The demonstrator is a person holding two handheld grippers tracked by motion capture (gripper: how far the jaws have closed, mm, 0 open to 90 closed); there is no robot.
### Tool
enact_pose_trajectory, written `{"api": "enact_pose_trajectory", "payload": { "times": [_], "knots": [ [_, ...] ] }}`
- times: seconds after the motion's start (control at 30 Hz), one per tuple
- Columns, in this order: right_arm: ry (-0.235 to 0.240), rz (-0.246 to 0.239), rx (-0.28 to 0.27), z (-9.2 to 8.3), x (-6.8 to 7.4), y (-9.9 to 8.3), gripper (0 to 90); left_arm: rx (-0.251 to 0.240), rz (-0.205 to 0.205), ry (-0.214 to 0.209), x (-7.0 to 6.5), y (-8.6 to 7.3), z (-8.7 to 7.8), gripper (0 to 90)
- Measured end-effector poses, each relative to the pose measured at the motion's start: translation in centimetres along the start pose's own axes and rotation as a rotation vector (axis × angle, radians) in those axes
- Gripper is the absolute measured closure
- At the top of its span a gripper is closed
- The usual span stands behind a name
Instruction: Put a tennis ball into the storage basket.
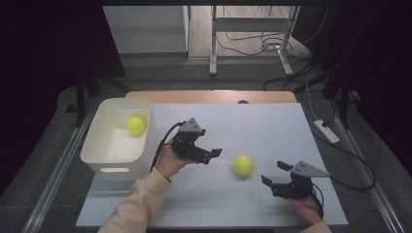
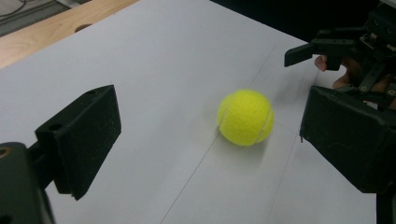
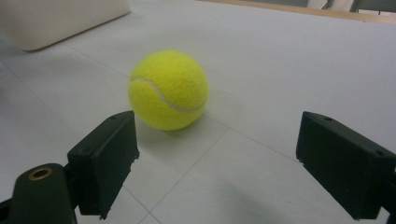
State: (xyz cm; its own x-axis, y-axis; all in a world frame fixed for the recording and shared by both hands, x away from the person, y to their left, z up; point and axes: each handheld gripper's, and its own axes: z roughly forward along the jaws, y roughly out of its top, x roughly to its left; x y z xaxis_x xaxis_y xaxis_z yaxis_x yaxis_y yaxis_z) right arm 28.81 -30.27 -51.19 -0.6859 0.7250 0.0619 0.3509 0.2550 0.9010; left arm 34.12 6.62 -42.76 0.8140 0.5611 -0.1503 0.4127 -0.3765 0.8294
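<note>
Two open grippers, one ball between them.

Closest to the camera are the person's two hands, each with a gripper. The left gripper (image 1: 206,154) has its jaws wide apart and holds nothing. The right gripper (image 1: 273,173) has its jaws wide apart too — nothing in them. The ball (image 1: 243,165) sits on the white table (image 1: 272,126), between the two grippers and not touching either. In the right gripper view the ball (image 3: 168,89) lies just ahead of the jaws, a bit toward the left one. In the left gripper view the ball (image 2: 245,117) lies farther ahead. So the right gripper looks a bit nearer. A ball is round, so any side works for a grab. Count: two balls — this one, and another ball (image 1: 136,124) already in the bin (image 1: 97,150). One bin. Two grippers.
</note>
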Motion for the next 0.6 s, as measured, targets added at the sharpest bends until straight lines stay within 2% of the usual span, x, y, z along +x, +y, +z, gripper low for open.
{"api": "enact_pose_trajectory", "payload": {
  "times": [0.6],
  "knots": [
    [0.001,-0.006,0.001,0.1,0.0,0.1,12.6,0.036,-0.007,-0.024,-0.1,-0.1,2.3,6.0]
  ]
}}
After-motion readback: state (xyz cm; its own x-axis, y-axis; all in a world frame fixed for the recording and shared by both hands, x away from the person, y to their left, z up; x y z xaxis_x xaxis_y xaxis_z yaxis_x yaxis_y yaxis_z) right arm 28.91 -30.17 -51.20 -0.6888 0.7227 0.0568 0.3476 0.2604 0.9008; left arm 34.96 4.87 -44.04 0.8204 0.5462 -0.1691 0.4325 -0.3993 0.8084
